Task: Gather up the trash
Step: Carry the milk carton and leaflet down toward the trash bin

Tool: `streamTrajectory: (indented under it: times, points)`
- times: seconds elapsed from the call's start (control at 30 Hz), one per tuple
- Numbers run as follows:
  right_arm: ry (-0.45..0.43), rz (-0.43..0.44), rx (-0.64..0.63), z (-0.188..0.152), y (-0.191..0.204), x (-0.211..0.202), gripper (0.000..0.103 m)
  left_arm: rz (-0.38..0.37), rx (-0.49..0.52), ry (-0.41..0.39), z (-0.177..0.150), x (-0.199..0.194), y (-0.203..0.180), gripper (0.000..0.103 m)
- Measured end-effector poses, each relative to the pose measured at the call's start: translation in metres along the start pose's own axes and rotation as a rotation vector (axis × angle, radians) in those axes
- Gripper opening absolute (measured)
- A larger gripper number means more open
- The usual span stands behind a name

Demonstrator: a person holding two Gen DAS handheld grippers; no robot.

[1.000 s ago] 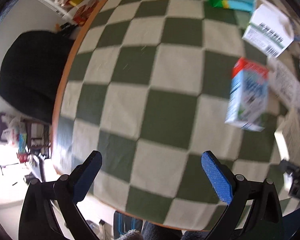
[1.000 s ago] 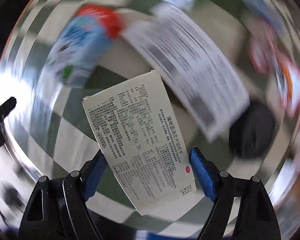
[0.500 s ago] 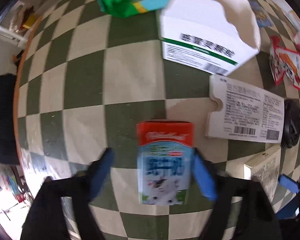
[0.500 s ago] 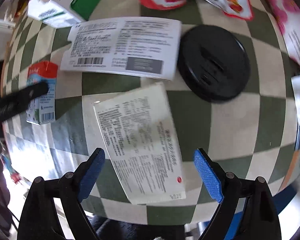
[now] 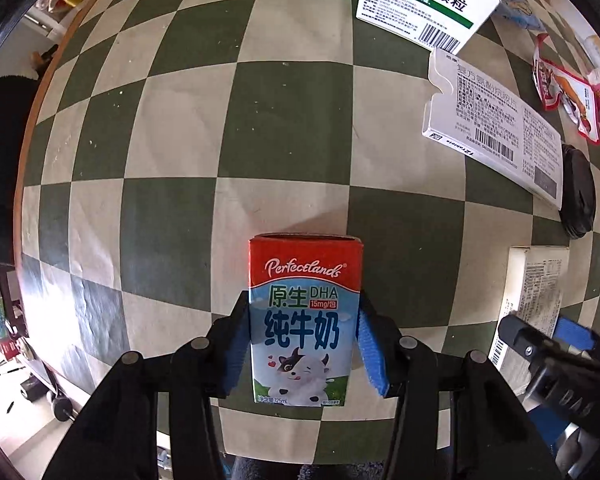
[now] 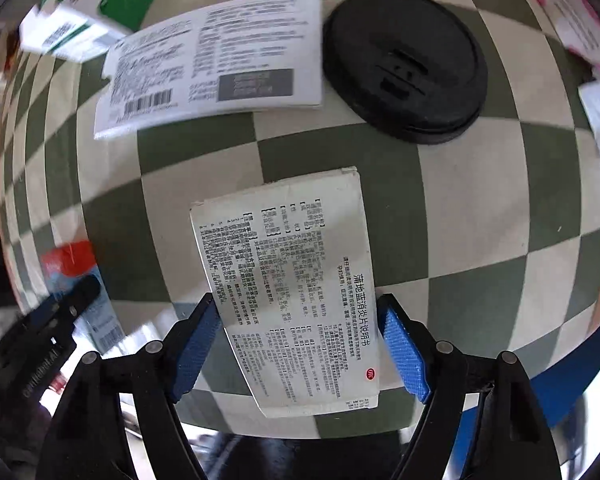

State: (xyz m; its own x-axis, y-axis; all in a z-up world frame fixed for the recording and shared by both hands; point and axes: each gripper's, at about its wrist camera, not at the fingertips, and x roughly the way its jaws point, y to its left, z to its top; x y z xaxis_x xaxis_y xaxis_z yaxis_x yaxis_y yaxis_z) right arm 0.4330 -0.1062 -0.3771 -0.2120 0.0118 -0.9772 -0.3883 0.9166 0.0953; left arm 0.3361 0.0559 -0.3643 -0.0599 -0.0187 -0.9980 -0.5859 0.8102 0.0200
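Left wrist view: the left tool (image 5: 303,344) is closing, pads against the milk carton (image 5: 303,320) lying at 6 o'clock on the table (image 5: 284,120). The right tool (image 6: 298,344), also closing, straddles a printed leaflet box (image 6: 296,288), its pads not yet pressing it.

Right claw (image 6: 300,344) closing around printed leaflet (image 6: 296,284), black lid (image 6: 404,68) beyond on checkered tablecloth (image 6: 480,208).
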Motion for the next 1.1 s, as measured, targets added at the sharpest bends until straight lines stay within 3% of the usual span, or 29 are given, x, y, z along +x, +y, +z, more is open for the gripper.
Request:
streamTrajectory:
  times: [0.23, 0.33, 0.43, 0.63, 0.87, 0.93, 1.1]
  points:
    - [-0.047, -0.118, -0.107, -0.017, 0.032, 0.008, 0.084, 0.013, 0.016, -0.024, 0.003, 0.003, 0.004, 0.045]
    - [-0.094, -0.122, -0.102, -0.039, 0.048, 0.014, 0.074, 0.031, 0.011, -0.060, 0.001, -0.006, 0.018, 0.044]
    - [-0.125, -0.115, -0.088, -0.054, 0.052, 0.008, 0.074, 0.039, 0.006, -0.105, -0.008, -0.024, 0.021, 0.044]
    - [-0.248, -0.120, -0.093, -0.052, 0.052, -0.034, 0.074, 0.033, 0.000, -0.223, -0.049, -0.071, 0.017, 0.044]
    - [-0.454, -0.101, -0.097, -0.130, 0.078, -0.088, 0.074, -0.026, 0.025, -0.369, -0.127, -0.126, 0.076, 0.044]
    - [-0.508, -0.090, -0.086, -0.168, 0.088, -0.111, 0.074, -0.050, 0.041, -0.397, -0.143, -0.133, 0.100, 0.044]
    - [-0.569, -0.047, -0.028, -0.250, 0.109, -0.113, 0.074, -0.099, 0.093, -0.418, -0.202, -0.139, 0.133, 0.044]
